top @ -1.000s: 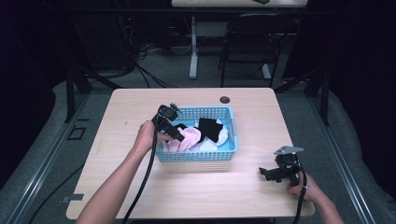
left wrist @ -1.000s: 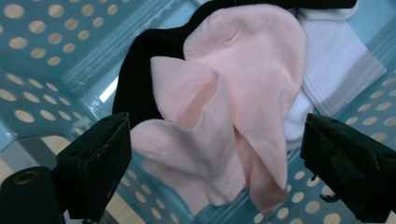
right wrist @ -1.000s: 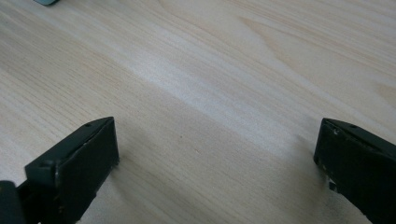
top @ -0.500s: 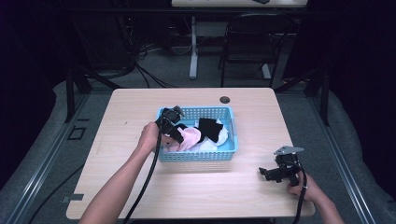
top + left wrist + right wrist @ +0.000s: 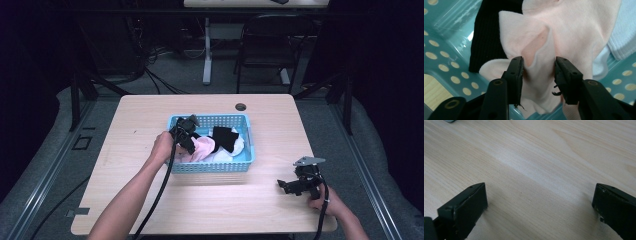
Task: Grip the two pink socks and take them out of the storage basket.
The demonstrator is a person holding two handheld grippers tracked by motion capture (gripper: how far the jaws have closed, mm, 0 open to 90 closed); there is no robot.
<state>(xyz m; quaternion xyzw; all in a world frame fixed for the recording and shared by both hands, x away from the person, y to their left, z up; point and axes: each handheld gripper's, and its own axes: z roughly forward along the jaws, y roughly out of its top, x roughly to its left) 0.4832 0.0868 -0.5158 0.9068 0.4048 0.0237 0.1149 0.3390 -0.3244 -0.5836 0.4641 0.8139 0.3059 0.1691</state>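
A light blue plastic basket (image 5: 210, 167) stands at the table's middle and holds a pink sock (image 5: 202, 147), a black sock (image 5: 224, 137) and a white cloth (image 5: 237, 145). My left gripper (image 5: 192, 145) reaches into the basket's left end. In the left gripper view its jaws (image 5: 538, 67) pinch a raised fold of the pink sock (image 5: 574, 30), with the black sock (image 5: 486, 37) beside it on the basket floor (image 5: 444, 30). My right gripper (image 5: 282, 185) rests low near the table's front right corner, and its jaws (image 5: 540, 202) stand wide open over bare wood.
The wooden table (image 5: 150, 115) has a small dark round grommet (image 5: 241, 106) near its back edge. A black chair (image 5: 265, 45) and a table leg stand on the floor behind. Dark space surrounds the table on both sides.
My left gripper has dipped further into the basket and its jaws have come onto the pink sock. The right gripper has stayed in place.
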